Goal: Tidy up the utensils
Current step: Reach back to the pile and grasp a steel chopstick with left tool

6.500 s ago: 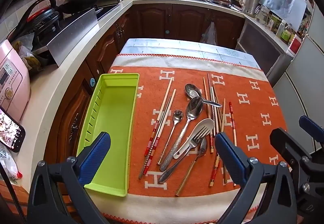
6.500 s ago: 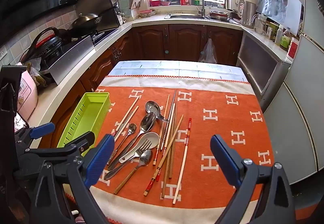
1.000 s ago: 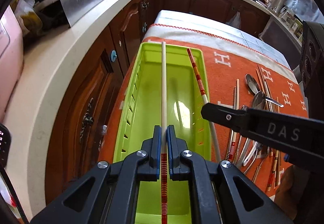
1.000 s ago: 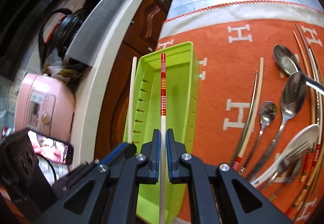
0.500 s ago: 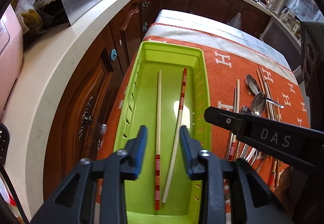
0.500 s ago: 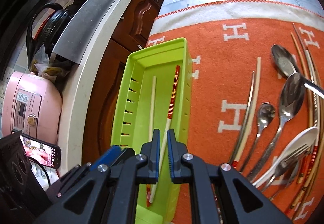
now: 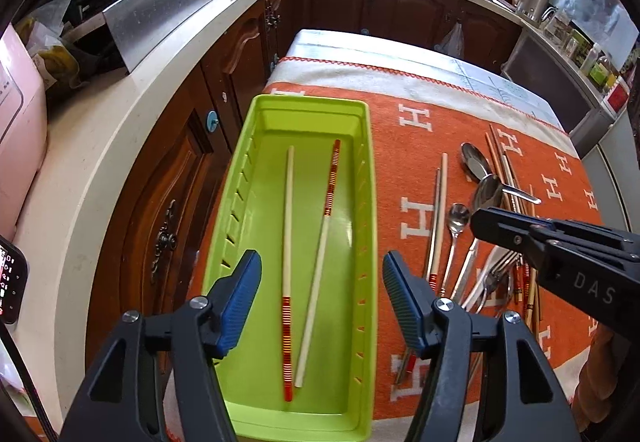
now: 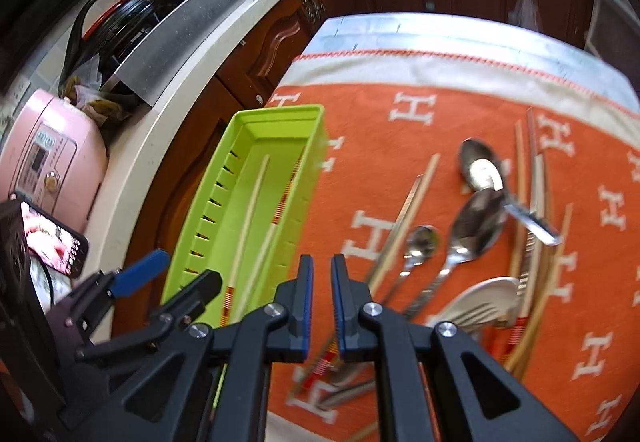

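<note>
Both chopsticks [image 7: 287, 266] had just dropped from the claws into the slotted lime plastic tray [image 7: 370, 202], so the first pair was stowed. The left claw [image 7: 322, 302] gaped wide over it, while the right claw [image 8: 321, 306], nearly closed and empty, swung toward the steel spoons [image 8: 478, 218] and remaining chopsticks at 2 o'clock on the orange woven cloth [image 8: 400, 146].

I see a table [image 7: 400, 54] covered by an orange H-print cloth [image 7: 404, 146]. On the cloth: a green tray [image 7: 370, 202] at its left edge, and to the right a loose pile of spoons [image 7: 486, 190], a fork [image 7: 498, 266] and chopsticks [image 7: 440, 202].
</note>
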The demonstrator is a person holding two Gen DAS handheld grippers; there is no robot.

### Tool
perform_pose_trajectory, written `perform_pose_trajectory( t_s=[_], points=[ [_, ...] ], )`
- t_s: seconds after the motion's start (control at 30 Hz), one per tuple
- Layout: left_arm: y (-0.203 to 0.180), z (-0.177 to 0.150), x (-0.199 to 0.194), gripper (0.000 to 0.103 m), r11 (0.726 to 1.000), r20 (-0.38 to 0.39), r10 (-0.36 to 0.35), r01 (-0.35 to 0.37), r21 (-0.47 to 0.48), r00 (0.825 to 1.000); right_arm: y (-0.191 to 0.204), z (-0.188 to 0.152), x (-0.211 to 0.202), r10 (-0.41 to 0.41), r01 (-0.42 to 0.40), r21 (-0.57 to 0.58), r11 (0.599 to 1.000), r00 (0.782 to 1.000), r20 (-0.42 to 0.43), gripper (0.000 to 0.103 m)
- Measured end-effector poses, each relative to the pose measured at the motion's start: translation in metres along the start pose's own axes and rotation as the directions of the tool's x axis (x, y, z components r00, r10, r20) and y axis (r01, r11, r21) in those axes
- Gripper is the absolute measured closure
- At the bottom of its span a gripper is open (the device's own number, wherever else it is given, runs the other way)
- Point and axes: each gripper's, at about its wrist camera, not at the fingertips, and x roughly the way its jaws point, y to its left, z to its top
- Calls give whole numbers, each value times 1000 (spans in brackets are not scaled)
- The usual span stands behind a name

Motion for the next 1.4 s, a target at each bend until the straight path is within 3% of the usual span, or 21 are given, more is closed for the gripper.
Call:
perform_pose_trajectory(
  t_s=[0.37,0.43,0.5,0.73,0.97,1.23,1.33,1.4],
  points=[
    [-30,2,-20,19,998,33,-63,63,10,997,-26,-23,-51,-75,82,-53,995,989,129,90],
    [-40,3,-21,19,997,35,-74,74,21,997,-33,-29,-59,-87,96,-50,994,984,157,78],
    [-48,3,-21,19,996,32,-88,87,32,996,-40,-33,-64,-100,108,-38,993,980,173,75],
    [-74,6,-15,19,986,24,-156,154,62,988,-70,-45,-76,-157,160,2,987,968,193,75],
    [-93,5,0,20,978,17,-180,177,112,983,-106,-56,-67,-161,150,85,985,976,146,75],
    [-100,6,33,76,967,-73,-201,210,142,977,-137,-67,-53,-160,142,160,977,981,106,75],
    [-96,6,47,90,966,-103,-203,216,139,974,-144,-68,-47,-160,143,169,975,983,94,75],
    [-94,6,53,93,968,-111,-197,211,137,974,-149,-70,-42,-167,150,179,972,982,85,75]
  ],
)
